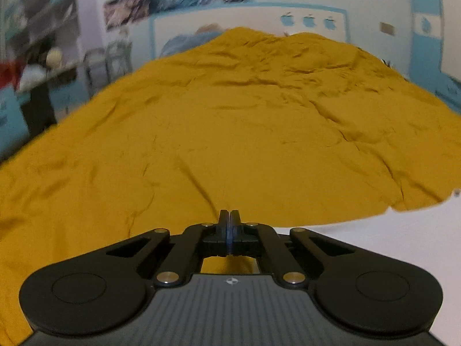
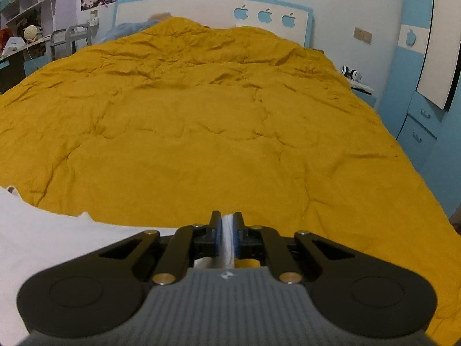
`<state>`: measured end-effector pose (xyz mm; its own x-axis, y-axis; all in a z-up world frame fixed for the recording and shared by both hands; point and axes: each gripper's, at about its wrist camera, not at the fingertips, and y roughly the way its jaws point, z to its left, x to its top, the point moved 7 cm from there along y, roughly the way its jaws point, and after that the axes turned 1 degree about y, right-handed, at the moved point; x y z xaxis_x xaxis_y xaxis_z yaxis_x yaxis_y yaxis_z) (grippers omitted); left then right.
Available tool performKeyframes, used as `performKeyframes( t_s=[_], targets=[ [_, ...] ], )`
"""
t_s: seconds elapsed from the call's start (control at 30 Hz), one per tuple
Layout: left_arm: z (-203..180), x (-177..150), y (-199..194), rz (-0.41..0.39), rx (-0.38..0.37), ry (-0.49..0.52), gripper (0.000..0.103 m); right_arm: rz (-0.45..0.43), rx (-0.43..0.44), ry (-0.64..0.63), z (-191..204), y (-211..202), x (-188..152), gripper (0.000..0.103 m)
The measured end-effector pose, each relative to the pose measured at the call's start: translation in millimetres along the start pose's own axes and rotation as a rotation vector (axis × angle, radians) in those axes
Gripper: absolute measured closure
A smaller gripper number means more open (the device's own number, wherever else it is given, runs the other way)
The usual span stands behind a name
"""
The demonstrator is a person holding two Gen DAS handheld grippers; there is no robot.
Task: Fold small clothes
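White garment smooth, bunched in right claw; left claw clenched empty; mustard quilt wrinkled.

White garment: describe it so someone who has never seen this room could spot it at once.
Start at the big mustard-yellow quilt covering the bed. At its near edge lies the white garment, a smooth pale cloth, with one fold pinched in the right gripper. It is the only white fabric on the yellow.
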<state>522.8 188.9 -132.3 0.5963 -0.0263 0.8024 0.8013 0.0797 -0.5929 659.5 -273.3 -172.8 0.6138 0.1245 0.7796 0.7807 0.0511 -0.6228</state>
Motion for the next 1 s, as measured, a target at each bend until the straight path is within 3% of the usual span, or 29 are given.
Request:
performKeyframes(
  t_s=[0.1,0.2,0.23,0.37,0.67,0.87,1.0],
  targets=[
    [7.6,-3.0,0.1,0.021,0.003,-0.010,0.103,0.022,-0.011,0.031,-2.0,4.9,-3.6,0.102],
    [13.0,-6.0,-8.3,0.035,0.004,-0.015,0.103,0.111,-0.024,0.043,-4.9,18.0,-14.5,0.100],
    [15.2,-6.1,-10.6,0.043,0.001,-0.015,0.103,0.107,-0.049,0.047,-8.9,16.6,-14.5,0.091],
    [20.3,-4.7,-31.0,0.064,-0.023,0.013,0.103,0.110,-0.106,0.062,-24.9,-1.7,-6.9,0.089],
    [18.4,-8.7,-110.2,0.101,-0.114,-0.010,0.097,0.160,0.029,0.102,-30.2,-104.5,-20.2,0.088],
    [20.6,-48.2,-159.2,0.149,-0.153,-0.080,0.072,0.219,0.105,0.123,-19.8,-185.4,-64.8,0.079],
    [27.4,-82.9,-177.1,0.180,-0.183,-0.190,0.049,0.266,0.118,0.184,-22.6,-226.3,-109.7,0.065]
  ],
)
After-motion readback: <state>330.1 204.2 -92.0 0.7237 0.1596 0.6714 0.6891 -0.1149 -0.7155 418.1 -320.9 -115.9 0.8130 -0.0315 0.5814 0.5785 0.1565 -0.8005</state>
